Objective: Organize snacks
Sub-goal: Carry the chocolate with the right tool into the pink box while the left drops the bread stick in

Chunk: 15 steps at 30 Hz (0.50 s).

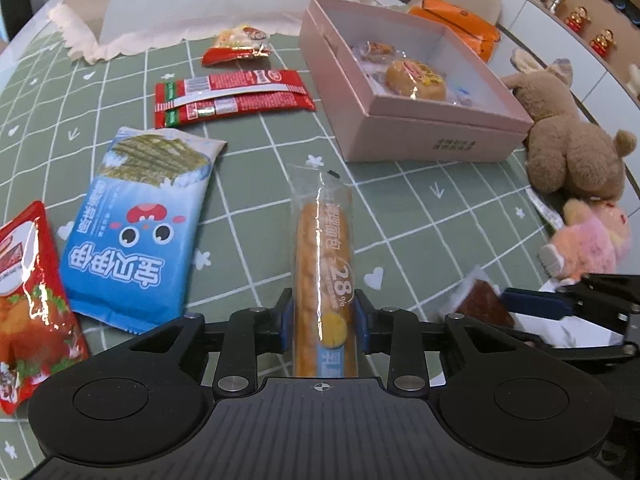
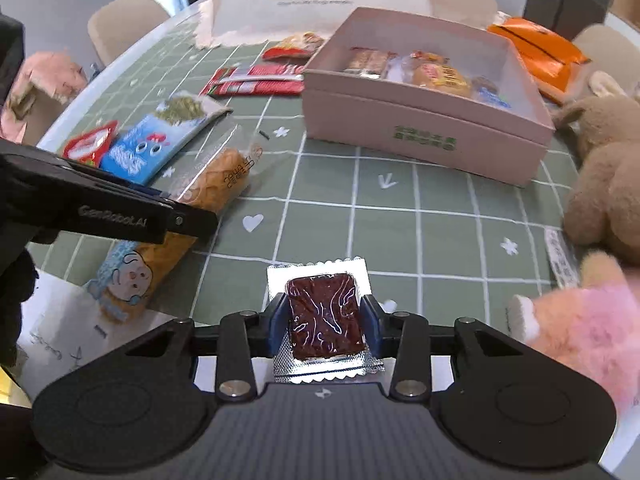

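Note:
My left gripper (image 1: 323, 314) is shut on a long bread stick in a clear wrapper (image 1: 324, 248), blue pads pressing both its sides near the lower end. The wrapper points away over the green checked cloth (image 1: 416, 216). My right gripper (image 2: 326, 320) is shut on a small foil packet with a dark brown square snack (image 2: 325, 312). A pink open box (image 1: 436, 136) stands ahead to the right with several wrapped snacks inside. In the right wrist view the box (image 2: 420, 136) is straight ahead, and a left gripper finger (image 2: 120, 210) crosses over the bread stick (image 2: 224, 176).
On the cloth lie a blue seaweed packet (image 1: 140, 220), a red pouch (image 1: 32, 292), red bar packets (image 1: 232, 96) and a small red packet (image 1: 236, 46). Orange packets (image 1: 456, 20) lie behind the box. A brown teddy (image 1: 572, 148) and pink plush (image 1: 592, 240) sit right.

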{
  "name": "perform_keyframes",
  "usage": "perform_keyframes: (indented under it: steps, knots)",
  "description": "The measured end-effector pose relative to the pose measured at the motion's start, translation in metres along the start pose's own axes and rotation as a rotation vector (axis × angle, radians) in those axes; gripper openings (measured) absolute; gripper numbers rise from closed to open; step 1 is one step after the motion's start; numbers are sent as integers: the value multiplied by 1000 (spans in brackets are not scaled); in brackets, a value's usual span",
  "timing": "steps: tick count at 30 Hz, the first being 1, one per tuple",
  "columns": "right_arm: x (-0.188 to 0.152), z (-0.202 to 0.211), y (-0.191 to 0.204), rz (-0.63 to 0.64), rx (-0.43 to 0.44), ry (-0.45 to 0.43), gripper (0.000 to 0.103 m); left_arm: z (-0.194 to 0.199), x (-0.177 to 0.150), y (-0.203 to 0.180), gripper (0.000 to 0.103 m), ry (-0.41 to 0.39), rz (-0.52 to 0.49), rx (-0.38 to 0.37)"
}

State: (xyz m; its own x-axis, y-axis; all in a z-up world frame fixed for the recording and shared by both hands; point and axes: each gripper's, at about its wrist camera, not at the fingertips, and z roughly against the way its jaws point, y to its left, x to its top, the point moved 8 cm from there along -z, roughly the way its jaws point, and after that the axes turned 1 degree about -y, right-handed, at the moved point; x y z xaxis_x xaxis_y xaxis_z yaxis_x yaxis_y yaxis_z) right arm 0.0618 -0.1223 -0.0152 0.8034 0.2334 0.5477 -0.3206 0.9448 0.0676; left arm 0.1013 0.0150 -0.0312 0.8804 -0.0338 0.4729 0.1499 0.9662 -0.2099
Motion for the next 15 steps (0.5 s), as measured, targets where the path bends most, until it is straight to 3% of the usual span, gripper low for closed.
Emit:
perform_keyframes:
  steps: [5,10,15]
  knots:
    - [19,51,-32,-103,-14,-115,38,63,30,-21,32,-156,-38,-89]
    - [47,95,-59,-161,-63,-234,38,162,138,-62,32,-456,-113,-220]
    - [60,114,-72,-199,-90,-304,38,196,214,-104,32,-593,-243,-224]
